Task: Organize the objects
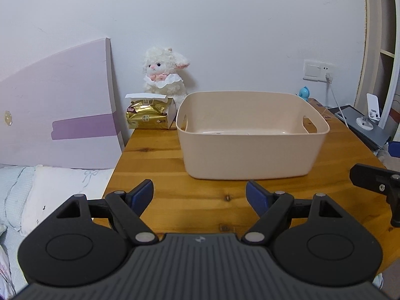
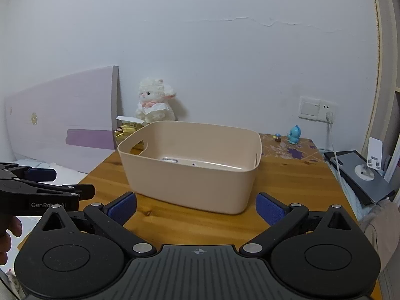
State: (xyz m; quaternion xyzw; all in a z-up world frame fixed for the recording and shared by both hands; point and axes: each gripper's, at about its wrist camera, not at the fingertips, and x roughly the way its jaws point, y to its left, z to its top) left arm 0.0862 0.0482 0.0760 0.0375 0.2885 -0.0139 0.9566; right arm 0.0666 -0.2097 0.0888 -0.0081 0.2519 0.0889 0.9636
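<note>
left tongs point(image 1: 199, 195): released, empty, low over the near desk point(image 1: 160, 150) edge
right tongs point(image 2: 196, 208): released, empty
bin point(image 1: 252, 155): mid-desk, nearly empty
loose items: plush lamb point(image 1: 163, 75), gold pack point(image 1: 147, 115) behind the bin
next, my call: reach around the bin, grip the pack mid-body

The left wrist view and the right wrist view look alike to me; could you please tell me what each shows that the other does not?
Only the left wrist view shows the white pillow on the bed and the full front of the gold tissue pack.

Only the right wrist view shows small white items on the bin floor, the purple flower-patterned mat, and a hand under the left tongs.

Both show the beige plastic bin, the white plush lamb, the blue figurine, the wooden table, and open tongs.
</note>
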